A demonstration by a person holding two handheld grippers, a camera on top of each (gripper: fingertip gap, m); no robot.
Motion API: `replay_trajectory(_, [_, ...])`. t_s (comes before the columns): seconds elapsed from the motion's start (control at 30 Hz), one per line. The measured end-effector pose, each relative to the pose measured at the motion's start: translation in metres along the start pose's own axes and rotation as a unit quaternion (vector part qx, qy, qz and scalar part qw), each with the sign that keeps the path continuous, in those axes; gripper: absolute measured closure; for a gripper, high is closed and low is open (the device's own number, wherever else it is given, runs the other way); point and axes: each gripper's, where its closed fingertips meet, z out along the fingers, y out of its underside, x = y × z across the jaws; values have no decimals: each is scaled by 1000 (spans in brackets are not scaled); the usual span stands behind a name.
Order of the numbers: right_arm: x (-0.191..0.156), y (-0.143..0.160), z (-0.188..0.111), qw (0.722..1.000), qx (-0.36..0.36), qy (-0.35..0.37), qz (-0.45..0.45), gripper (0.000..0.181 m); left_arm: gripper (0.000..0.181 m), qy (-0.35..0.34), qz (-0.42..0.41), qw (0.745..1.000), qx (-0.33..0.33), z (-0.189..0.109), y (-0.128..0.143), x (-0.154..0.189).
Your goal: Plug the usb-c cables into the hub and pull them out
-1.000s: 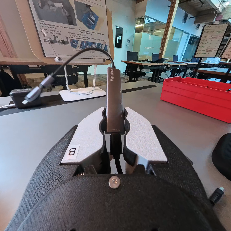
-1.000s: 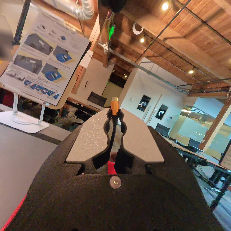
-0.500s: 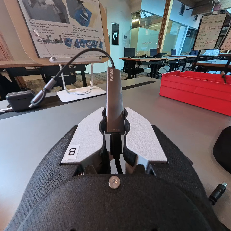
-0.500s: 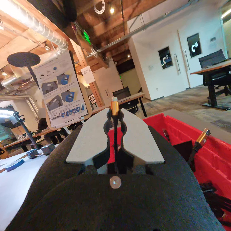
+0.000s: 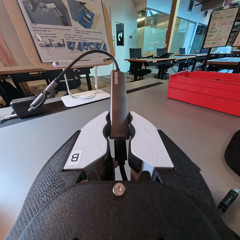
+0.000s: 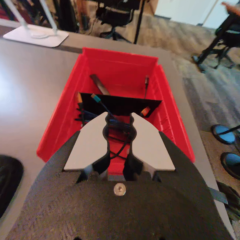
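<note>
My left gripper [image 5: 118, 114] is shut on a dark grey hub [image 5: 118, 103], held level above the grey table [image 5: 39, 136]. A black USB-C plug [image 5: 120, 150] sits in the hub's near end. The hub's own lead arcs left to a silver connector [image 5: 42, 96]. My right gripper [image 6: 119, 114] is open and empty above a red bin [image 6: 61, 123]. In the bin's front part lie several cables with orange plugs [image 6: 145, 111] and a teal plug [image 6: 96, 99]. A dark hub [image 6: 100, 85] lies behind a black divider [image 6: 129, 103].
The red bin [image 5: 202, 93] stands to the right in the left wrist view. A loose black plug [image 5: 228, 201] lies at lower right. An instruction sheet on a white stand [image 5: 84, 98] and a black case [image 5: 24, 107] sit at the back. A black pad [image 6: 9, 181] lies left of the bin.
My right gripper has swung down over the red bin and opened; the orange-plug cable it held is gone from its jaws. My left gripper still holds the hub, nearly unmoved.
</note>
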Motion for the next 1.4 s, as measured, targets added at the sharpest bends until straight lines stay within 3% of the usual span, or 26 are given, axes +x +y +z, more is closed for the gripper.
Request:
replay_trajectory(0.07, [-3, 10, -8, 998, -44, -39, -7, 147, 156, 0, 2, 1000, 0, 0, 0, 0])
replay_trajectory(0.17, [3, 17, -17, 997, -70, -37, -13, 133, 155, 2, 7, 1000, -5, 2, 1, 2])
replay_trajectory(0.3, [-30, -41, -34, 995, 60, -78, -12, 129, 155, -3, 25, 1000, -15, 2, 4, 3])
replay_trajectory(0.4, [-98, -91, -49, 972, 158, -172, -12, 129, 155, -2, 26, 1000, -11, 2, 3, 3])
replay_trajectory(0.53, [-218, -119, -54, 921, 214, -321, -55, 130, 155, 8, 30, 999, -7, 2, 2, 7])
replay_trajectory(0.67, [-326, -130, -42, 862, 207, -457, -65, 131, 155, 27, 41, 999, 6, 2, -2, 16])
replay_trajectory(0.8, [-384, -140, -7, 837, 178, -510, -83, 123, 155, 44, 40, 998, 13, 1, -5, 20])
replay_trajectory(0.9, [-407, -142, 19, 824, 170, -533, -88, 107, 155, 56, 33, 998, 22, 1, -6, 23])
replay_trajectory(0.97, [-412, -137, 27, 815, 182, -546, -72, 106, 155, 70, 32, 997, 14, 2, -5, 26])
replay_trajectory(1.23, [-409, -121, 40, 773, 155, -607, 94, 128, 155, 73, 75, 994, 20, 0, -8, 33])
replay_trajectory(1.4, [-420, -118, 30, 722, 129, -663, 148, 141, 155, 90, 97, 991, 29, -1, -10, 40])
